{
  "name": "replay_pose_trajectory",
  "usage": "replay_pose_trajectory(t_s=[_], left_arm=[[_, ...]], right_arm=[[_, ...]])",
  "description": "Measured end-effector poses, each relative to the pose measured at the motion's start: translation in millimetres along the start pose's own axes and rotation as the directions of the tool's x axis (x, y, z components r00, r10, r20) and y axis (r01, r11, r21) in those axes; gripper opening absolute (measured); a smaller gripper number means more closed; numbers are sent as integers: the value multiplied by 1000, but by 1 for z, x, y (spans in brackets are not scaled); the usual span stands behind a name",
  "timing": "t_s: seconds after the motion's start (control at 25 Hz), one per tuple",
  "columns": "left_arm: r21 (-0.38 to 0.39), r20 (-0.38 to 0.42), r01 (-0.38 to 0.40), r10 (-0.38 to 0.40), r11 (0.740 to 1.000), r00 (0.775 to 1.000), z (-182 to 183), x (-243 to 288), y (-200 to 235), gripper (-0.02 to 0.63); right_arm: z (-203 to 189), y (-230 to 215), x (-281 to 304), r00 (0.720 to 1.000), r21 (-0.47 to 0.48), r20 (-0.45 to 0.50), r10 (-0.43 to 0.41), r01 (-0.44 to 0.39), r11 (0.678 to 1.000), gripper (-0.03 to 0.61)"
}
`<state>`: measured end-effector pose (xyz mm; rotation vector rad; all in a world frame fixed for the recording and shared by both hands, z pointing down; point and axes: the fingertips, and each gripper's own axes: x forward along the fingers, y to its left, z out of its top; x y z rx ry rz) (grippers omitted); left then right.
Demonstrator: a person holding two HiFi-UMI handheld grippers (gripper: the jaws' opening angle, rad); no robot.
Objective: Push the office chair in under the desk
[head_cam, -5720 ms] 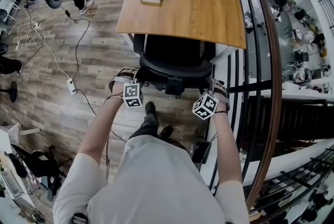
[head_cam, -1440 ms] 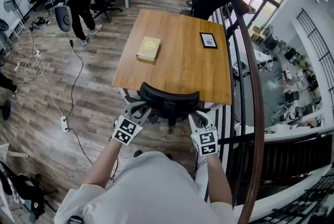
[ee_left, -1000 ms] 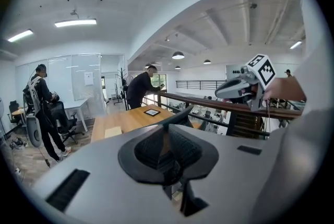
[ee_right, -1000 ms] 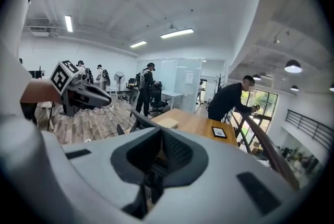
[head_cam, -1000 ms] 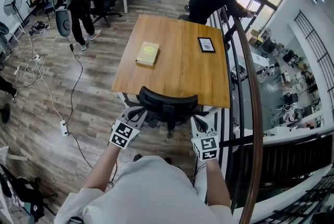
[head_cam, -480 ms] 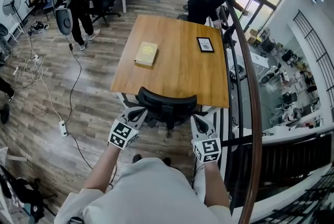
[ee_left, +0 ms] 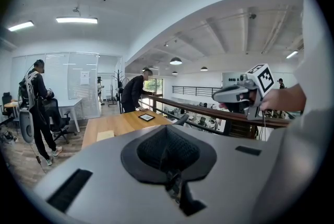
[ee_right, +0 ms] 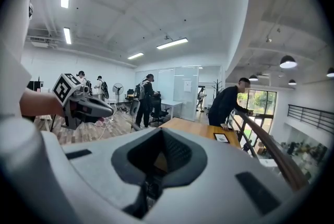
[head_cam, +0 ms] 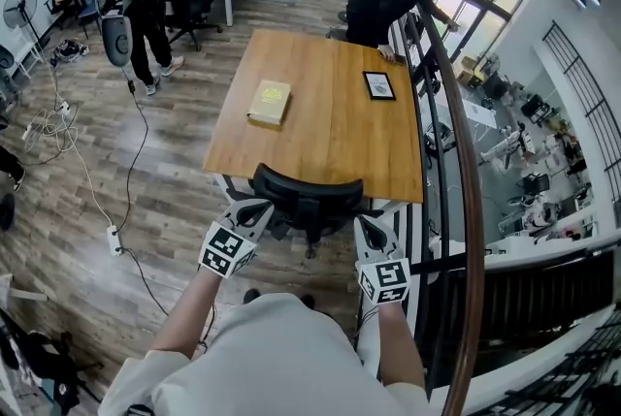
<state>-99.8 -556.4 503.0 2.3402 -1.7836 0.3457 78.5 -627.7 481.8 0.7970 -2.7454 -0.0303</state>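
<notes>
Under the table (head_cam: 335, 147) the office chair (head_cam: 309, 191) hides its seat and wheels from the head view; only the curved top of the backrest shows at the near edge. The person's torso (head_cam: 277, 356) covers the floor just below and is cut off by the bottom edge. In the gripper views, the grey bodies of the left tongs (ee_left: 174, 190) and the right tongs (ee_right: 150, 187) fill the lower half, leaving only dark mesh in each notch. The yellowish book's (head_cam: 269, 102) cover and the small dark frame's (head_cam: 378, 85) contents are too small to tell.

Black office chair (head_cam: 309, 192), warm brown desk (head_cam: 335, 128), perhaps yellowish book (head_cam: 269, 102)
</notes>
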Motion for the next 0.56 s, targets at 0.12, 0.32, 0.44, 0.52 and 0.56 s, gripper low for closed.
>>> replay_pose_trajectory(t_s=[0.12, 0.32, 0.44, 0.52, 0.56], left_arm=[[3, 1, -1, 1, 1000, 1000, 1, 0, 3, -6], [3, 6, 3, -3, 1000, 1000, 5, 1, 6, -6], [4, 6, 6, -6, 1000, 1000, 6, 2, 5, -6], [4, 7, 8, -8, 1000, 1000, 5, 1, 4, -6], [4, 7, 8, -8, 1000, 1000, 5, 1, 3, -6]], right_arm=[[1, 1, 1, 1000, -2, 1, 2, -2, 1000, 2], [7, 0, 3, 1000, -3, 3, 1, -1, 1000, 2], [8, -1, 3, 1000, -2, 3, 1, -1, 1000, 2], [7, 0, 1, 1000, 0, 2, 0, 0, 1000, 2], [7, 0, 1, 1000, 2, 2, -1, 1, 1000, 2]])
